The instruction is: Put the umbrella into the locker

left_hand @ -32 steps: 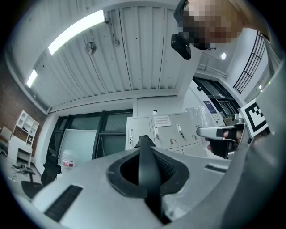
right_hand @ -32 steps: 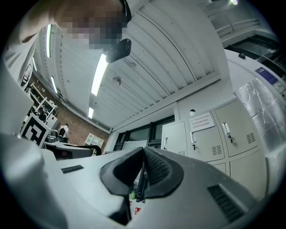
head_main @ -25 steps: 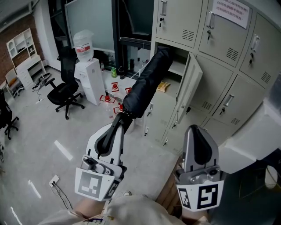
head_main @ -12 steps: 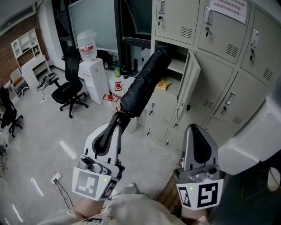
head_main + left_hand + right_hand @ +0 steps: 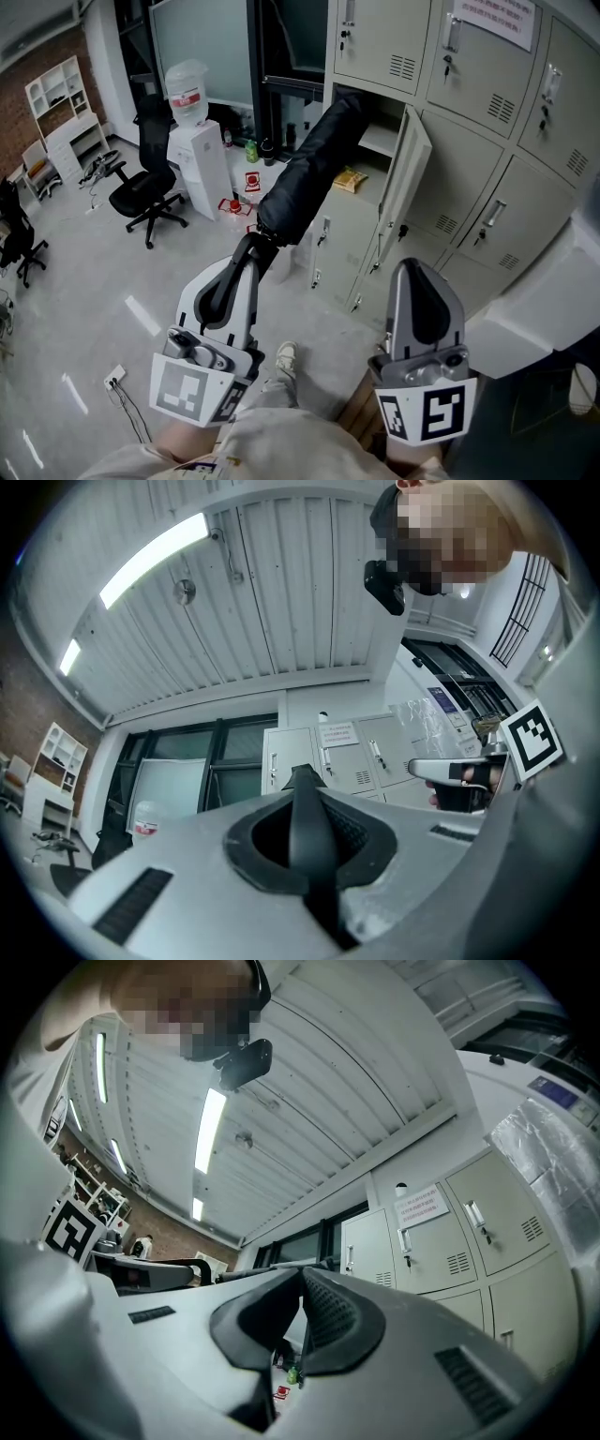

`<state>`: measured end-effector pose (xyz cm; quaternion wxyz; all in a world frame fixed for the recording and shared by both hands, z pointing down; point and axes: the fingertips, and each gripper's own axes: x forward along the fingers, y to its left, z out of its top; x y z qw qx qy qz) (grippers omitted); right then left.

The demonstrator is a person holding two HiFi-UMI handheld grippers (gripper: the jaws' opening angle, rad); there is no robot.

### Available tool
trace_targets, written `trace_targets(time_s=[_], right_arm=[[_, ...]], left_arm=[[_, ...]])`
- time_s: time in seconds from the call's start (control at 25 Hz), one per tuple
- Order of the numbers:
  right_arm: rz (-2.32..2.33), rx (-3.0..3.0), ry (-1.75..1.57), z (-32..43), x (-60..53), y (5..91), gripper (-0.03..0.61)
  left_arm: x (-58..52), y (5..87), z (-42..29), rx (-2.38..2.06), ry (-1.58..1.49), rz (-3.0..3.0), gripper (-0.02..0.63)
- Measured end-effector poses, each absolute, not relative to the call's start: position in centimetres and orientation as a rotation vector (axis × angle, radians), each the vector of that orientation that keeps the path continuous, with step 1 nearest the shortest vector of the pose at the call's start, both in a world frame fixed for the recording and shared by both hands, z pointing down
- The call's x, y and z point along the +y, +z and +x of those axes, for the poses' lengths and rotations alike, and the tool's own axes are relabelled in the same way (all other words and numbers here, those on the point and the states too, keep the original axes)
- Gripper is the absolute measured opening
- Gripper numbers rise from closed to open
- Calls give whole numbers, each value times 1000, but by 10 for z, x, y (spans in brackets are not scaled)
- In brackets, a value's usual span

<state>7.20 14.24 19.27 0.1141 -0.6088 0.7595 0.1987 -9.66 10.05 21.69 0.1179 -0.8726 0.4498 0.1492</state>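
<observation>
Head view: umbrella point(image 5: 305, 178) slanting, far end toward locker point(image 5: 409, 183).

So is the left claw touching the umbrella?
Touching. The left gripper view shows the left claw shut on the umbrella, its black end squeezed between the jaws. The head view agrees.

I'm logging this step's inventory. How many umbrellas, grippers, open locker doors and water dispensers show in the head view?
umbrella: 1
grippers: 2, the left gripper and the right gripper
open locker door: 1
water dispenser: 1
Total: 5
</observation>
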Motion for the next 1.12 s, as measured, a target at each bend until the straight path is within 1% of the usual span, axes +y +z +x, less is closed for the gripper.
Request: trace_targets(time_s=[0.56, 1.12], right_arm=[[-1798, 2248, 618, 79, 78, 205, 15], [-1806, 2252, 577, 84, -12, 207, 15]], left_arm=[[34, 225, -84, 1292, 521, -2570, 9], [-58, 232, -73, 1271, 484, -2601, 9]])
